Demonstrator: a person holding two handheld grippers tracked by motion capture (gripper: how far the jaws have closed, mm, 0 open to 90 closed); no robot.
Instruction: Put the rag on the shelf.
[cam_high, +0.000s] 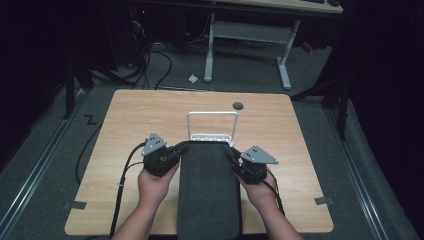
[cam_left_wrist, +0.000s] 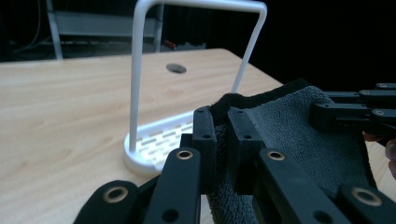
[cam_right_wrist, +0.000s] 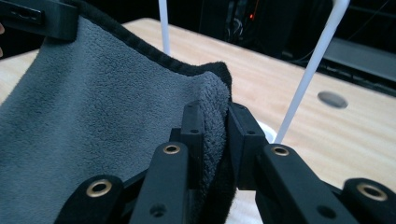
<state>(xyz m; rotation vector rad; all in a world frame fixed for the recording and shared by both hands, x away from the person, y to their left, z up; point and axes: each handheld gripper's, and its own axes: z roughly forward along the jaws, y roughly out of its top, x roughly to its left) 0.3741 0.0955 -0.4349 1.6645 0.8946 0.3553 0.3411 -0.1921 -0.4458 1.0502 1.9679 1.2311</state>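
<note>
A dark grey towel (cam_high: 209, 190) lies stretched between the two grippers over the near half of the wooden tabletop (cam_high: 125, 125), its near end reaching the table's front edge. The left gripper (cam_high: 175, 150) has its fingers closed on the towel's far left corner; in the left gripper view the two black fingers (cam_left_wrist: 204, 135) pinch a fold of the fleecy cloth with its dark hem showing just above them. The right gripper (cam_high: 234, 155) clamps the far right corner in the same way, the cloth bunched between its fingers (cam_right_wrist: 192, 135) in the right gripper view. Each gripper sits in one of the person's hands, the left hand (cam_high: 155, 182) and the right hand (cam_high: 260, 192) coming in from the bottom of the high view.

Just beyond the held edge stands a white rack (cam_high: 212, 116) (a slotted base with a tall wire hoop rising from it). In the high view the towel's far edge lies right at the rack's base, partly covering it. Farther back, a small round dark hole (cam_high: 238, 105) marks the tabletop.
</note>
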